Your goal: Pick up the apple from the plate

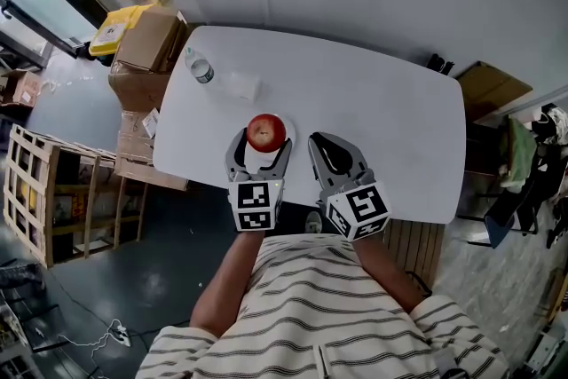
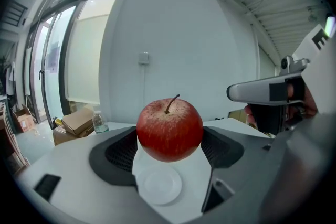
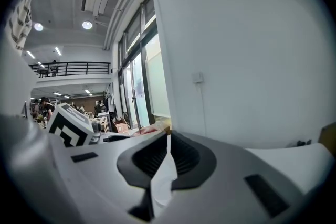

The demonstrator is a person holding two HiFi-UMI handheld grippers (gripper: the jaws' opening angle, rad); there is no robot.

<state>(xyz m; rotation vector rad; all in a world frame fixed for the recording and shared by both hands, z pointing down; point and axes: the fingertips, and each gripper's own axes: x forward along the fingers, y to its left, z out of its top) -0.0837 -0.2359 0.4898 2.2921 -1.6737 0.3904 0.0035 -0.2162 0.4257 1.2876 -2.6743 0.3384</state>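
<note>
Apple first: it sits in the left hand-held gripper, pinched at its widest part between the two dark pads, stem up. It hangs clear above the white plate, which stays on the bench.

The jaws stand wide only because the fruit fills them. I'd judge the hold fair but not foolproof, since the skin is smooth and round and the pads meet it on just two sides. A sudden tilt or any easing of the squeeze could let it squirm out. It would then drop onto the plate or bounce off it and roll toward the near edge of the bench.

The left forearm reaches straight out from the striped shirt, with its gripper aimed forward and a little downward. The right hand-held gripper rides just beside it over the near edge. Its jaws are all but together on nothing, and it is close enough that a careless swing could knock the other.
</note>
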